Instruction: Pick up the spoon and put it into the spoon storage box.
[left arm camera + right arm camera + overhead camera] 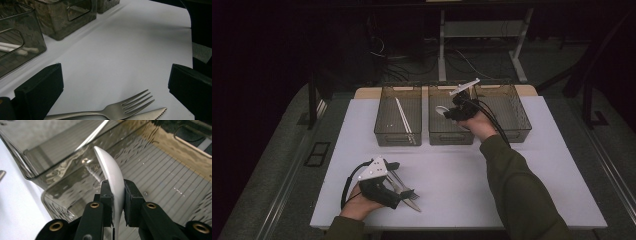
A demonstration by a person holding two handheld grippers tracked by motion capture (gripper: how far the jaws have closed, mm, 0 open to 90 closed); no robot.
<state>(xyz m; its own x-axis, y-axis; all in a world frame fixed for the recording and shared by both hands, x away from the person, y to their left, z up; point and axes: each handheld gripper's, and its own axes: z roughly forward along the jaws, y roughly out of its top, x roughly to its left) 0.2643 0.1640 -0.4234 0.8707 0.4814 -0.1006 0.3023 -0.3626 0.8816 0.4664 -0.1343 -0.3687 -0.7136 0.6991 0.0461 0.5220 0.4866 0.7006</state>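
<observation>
The right gripper [117,202] clamps a white spoon [112,173] over the middle bin [451,135], while the left gripper [115,82] gapes above a fork [120,108] on the near tabletop [452,175].

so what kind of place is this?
Probably a lab data-collection bench: a white table with three smoky translucent plastic bins for sorting cutlery, bare desk legs and loose floor cables behind in the dark.
</observation>
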